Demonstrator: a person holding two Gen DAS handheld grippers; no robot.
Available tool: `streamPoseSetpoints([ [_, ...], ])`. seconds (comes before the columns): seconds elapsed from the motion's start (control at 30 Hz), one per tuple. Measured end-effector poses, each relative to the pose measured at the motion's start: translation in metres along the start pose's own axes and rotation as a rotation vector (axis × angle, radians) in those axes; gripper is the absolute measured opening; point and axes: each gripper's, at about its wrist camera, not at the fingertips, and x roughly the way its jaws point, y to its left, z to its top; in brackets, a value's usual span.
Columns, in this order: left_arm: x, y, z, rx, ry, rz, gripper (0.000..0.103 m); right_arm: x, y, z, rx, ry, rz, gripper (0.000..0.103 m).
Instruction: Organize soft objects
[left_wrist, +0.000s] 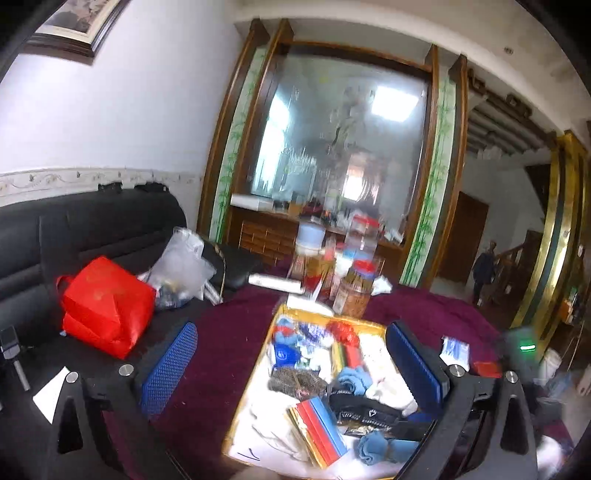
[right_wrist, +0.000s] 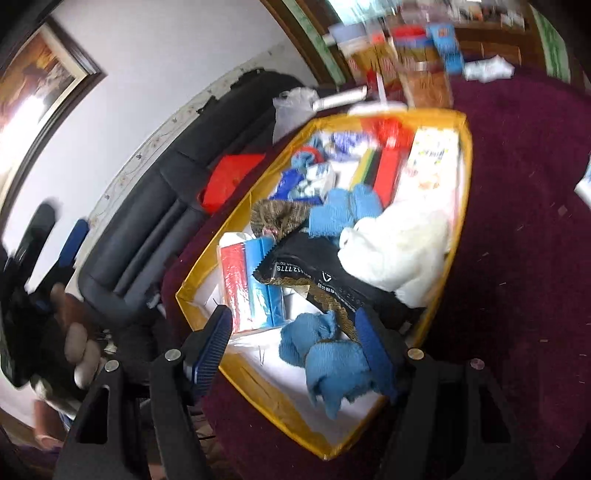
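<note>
A yellow-rimmed tray sits on the maroon tablecloth, crowded with items. Among them are a crumpled blue cloth at the near end, a second blue cloth, a white soft cloth, a brown knitted piece, a black packet and a red-and-blue box. My left gripper hangs above the tray, jaws wide open and empty. My right gripper is low over the near end; the blue cloth lies against its right finger, while the left finger stands apart.
A red bag and a clear plastic bag rest on the black sofa at left. Jars and bottles crowd the table's far edge. A person stands far off at right. A hand shows at the left edge.
</note>
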Motion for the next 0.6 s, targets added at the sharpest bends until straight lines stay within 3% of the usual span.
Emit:
streamPoseSetpoints([
  [0.17, 0.031, -0.03, -0.015, 0.06, 0.098, 0.092, 0.103, -0.032, 0.02, -0.02, -0.112, -0.108, -0.164, 0.083],
  [0.33, 0.039, -0.051, -0.029, 0.089, 0.197, 0.126, 0.103, -0.042, 0.024, -0.039, -0.179, -0.151, -0.299, 0.083],
  [0.6, 0.038, -0.061, -0.038, 0.107, 0.231, 0.176, 0.103, -0.049, 0.023, -0.049, -0.245, -0.171, -0.398, 0.083],
])
